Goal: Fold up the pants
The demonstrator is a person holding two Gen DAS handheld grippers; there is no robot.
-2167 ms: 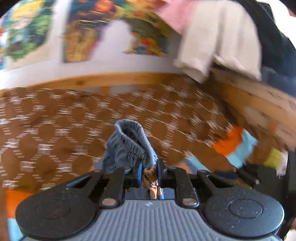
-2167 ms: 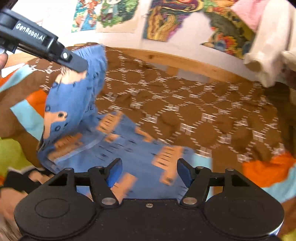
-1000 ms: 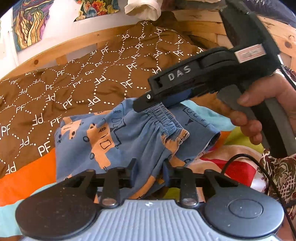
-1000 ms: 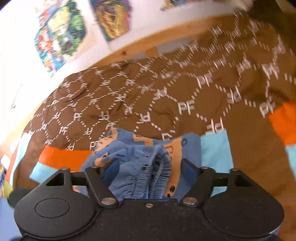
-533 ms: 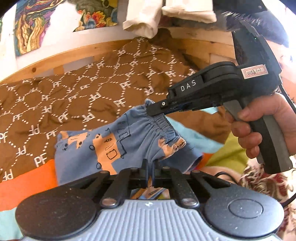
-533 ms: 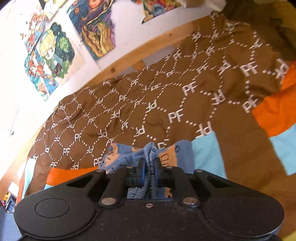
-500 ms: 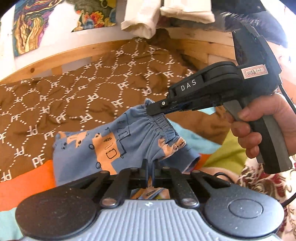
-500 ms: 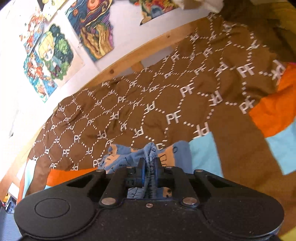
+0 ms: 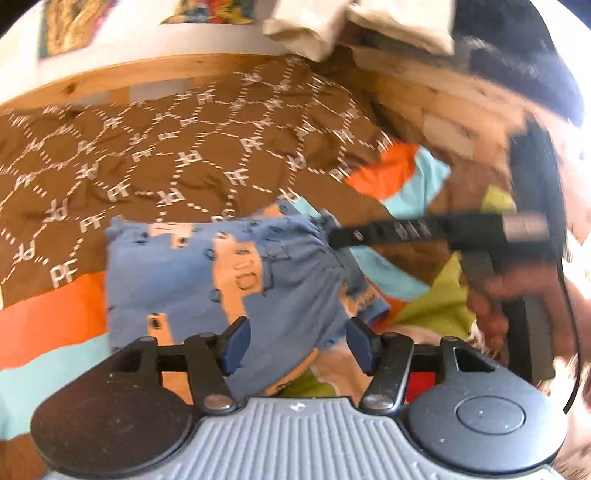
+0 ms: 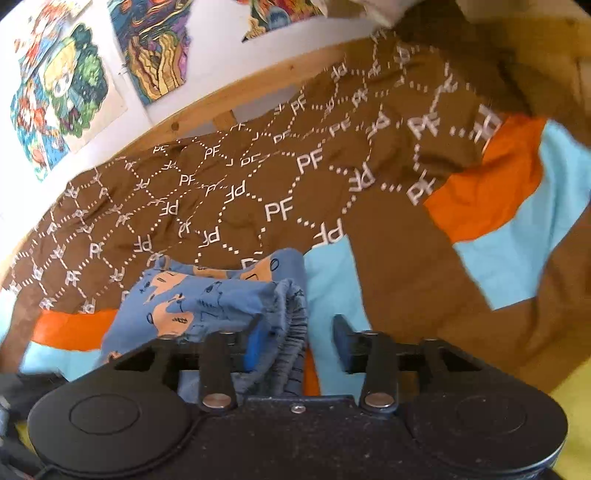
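Small blue pants (image 9: 207, 280) with an orange print lie folded over on the bed cover. My left gripper (image 9: 297, 345) is open, its blue pads either side of the pants' near edge. My right gripper (image 10: 297, 347) is open too, with the gathered elastic waistband (image 10: 291, 325) lying loose between its fingers. In the left wrist view the right gripper (image 9: 417, 230) reaches in from the right, its tip at the waistband end of the pants.
The brown "PF" patterned bed cover (image 10: 280, 177) has orange and light-blue patches (image 10: 498, 206). A wooden bed frame (image 9: 122, 77) runs along the back wall with posters (image 10: 66, 81). Clothes (image 9: 354, 26) hang at the upper right.
Both grippers were shut on the pants half a second ago and have opened. The pants have dropped onto the bed cover and lie flatter.
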